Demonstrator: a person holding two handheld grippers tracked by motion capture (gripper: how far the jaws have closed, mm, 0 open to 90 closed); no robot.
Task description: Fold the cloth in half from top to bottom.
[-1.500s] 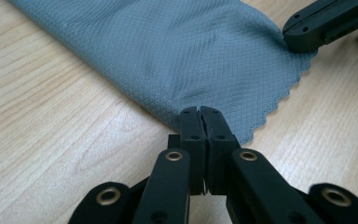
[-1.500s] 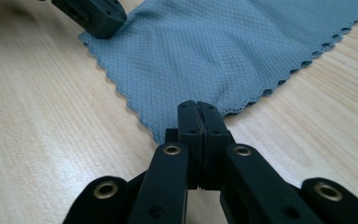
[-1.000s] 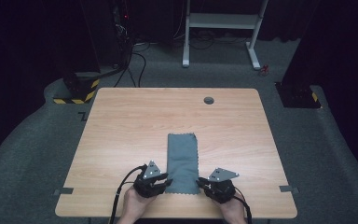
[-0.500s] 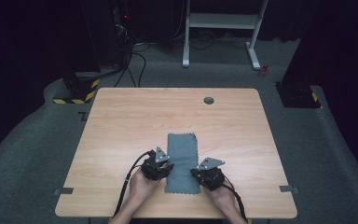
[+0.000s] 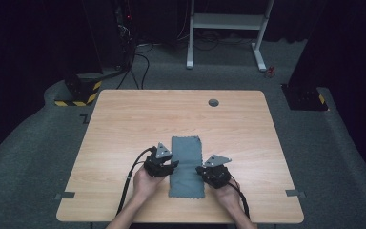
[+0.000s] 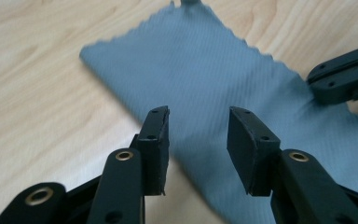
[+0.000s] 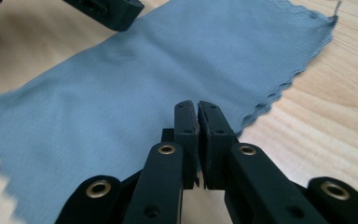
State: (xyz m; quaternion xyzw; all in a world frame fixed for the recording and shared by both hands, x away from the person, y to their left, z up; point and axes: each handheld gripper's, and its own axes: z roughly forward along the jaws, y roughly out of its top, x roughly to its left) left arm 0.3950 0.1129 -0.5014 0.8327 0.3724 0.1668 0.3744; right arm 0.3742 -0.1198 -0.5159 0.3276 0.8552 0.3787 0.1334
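Observation:
A grey cloth [image 5: 187,164] with pinked edges lies flat on the wooden table [image 5: 138,119], long side pointing away from the person. My left gripper [image 5: 170,167] is at its left edge, open. Its jaws have just been opening, and the cloth's edge [image 6: 200,79] runs under the gap [image 6: 198,128] with neither pad pressing on it. My right gripper [image 5: 201,171] is at the cloth's right edge, shut. Its pads [image 7: 198,116] meet over the cloth [image 7: 121,93] with nothing visibly pinched. Each gripper view also shows the other gripper's jaw across the cloth [image 6: 345,79] [image 7: 107,9].
A round cable hole [image 5: 213,102] sits near the table's far edge. Tape marks [image 5: 65,195] [image 5: 295,193] lie by the front corners. Behind the table stand a white desk frame [image 5: 228,24] and a yellow-black striped base [image 5: 76,98] with floor cables.
Both hands have moved away from the person along the cloth's sides and closer to its edges. The left gripper's jaws stand wider than before.

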